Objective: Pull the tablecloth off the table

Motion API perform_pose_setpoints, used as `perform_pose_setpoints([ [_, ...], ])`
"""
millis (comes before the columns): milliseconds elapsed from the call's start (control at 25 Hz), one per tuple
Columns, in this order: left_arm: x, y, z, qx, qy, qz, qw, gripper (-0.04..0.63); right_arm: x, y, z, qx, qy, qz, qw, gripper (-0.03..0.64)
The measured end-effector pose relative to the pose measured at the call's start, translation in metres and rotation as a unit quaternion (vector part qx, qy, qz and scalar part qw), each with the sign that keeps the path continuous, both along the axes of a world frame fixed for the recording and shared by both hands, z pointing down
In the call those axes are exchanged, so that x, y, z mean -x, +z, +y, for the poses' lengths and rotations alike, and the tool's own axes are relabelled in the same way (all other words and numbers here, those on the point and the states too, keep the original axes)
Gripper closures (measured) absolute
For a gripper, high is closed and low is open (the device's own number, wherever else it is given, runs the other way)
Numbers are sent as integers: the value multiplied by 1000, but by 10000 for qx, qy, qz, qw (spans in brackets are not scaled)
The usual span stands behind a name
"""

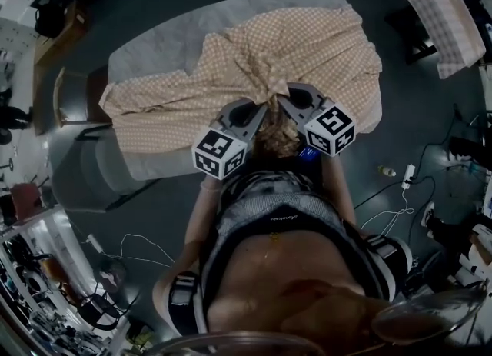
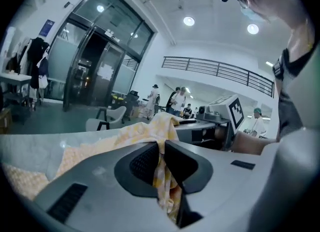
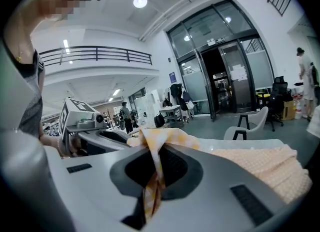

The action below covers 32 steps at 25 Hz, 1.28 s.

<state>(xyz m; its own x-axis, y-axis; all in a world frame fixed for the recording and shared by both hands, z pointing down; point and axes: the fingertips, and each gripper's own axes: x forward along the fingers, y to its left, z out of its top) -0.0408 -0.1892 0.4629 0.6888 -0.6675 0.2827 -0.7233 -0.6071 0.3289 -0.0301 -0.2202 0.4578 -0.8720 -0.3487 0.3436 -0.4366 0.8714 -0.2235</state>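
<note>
A tan checked tablecloth (image 1: 254, 70) lies bunched and partly drawn off a grey oval table (image 1: 154, 43), whose far-left part is bare. My left gripper (image 1: 264, 110) is shut on the tablecloth at its near edge; the yellow checked fabric (image 2: 161, 171) is pinched between its jaws. My right gripper (image 1: 283, 102) sits close beside it, also shut on a fold of the tablecloth (image 3: 152, 176). Both grippers are held side by side above the table's near edge, with the cloth rising to them in a gathered ridge.
A light chair (image 1: 77, 101) stands at the table's left end. A grey checked cloth (image 1: 446, 16) lies on another surface at the upper right. Cables and a power strip (image 1: 407, 174) lie on the floor to the right. People stand in the far background (image 2: 177, 98).
</note>
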Motion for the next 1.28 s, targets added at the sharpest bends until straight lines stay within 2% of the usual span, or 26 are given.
perform_pose_setpoints([
  [40,-4,2,0,-19,88,-131,9999,570,-2,-1,1,28,-18,-44,10000,554],
  [80,-10,4,1,-14,218,-231,9995,526,-4,-2,2,54,-39,-85,9999,554],
  [160,-23,9,3,60,483,-336,9983,398,-7,-2,5,80,-108,-103,9999,554],
  [200,-28,13,2,87,556,-402,9976,384,-8,-1,7,79,-159,-80,9998,554],
  [400,-43,34,-3,-106,679,-1247,9898,373,-5,-3,20,135,-546,-163,9983,554],
  [520,-45,40,-9,-249,539,-1707,9835,393,1,-6,31,141,-832,-209,9962,554],
  [600,-42,44,-11,-137,374,-1627,9859,481,2,-3,33,68,-874,-143,9961,554],
  [720,-34,46,-16,230,59,-959,9951,544,-3,2,29,10,-779,-112,9969,552],
  [800,-31,46,-19,323,-80,-768,9965,552,-11,8,27,-12,-754,3,9972,551],
  [960,-30,50,-25,400,-233,-809,9956,554,-20,15,24,-25,-721,43,9974,546],
  [1040,-24,51,-30,453,-458,-778,9949,556,-25,17,21,-91,-646,106,9978,525],
  [1120,-12,51,-36,519,-700,-688,9938,557,-35,23,14,-118,-507,227,9984,483],
  [1280,-4,49,-40,634,-847,-548,9929,557,-69,44,-5,-18,-97,504,9987,459],
])
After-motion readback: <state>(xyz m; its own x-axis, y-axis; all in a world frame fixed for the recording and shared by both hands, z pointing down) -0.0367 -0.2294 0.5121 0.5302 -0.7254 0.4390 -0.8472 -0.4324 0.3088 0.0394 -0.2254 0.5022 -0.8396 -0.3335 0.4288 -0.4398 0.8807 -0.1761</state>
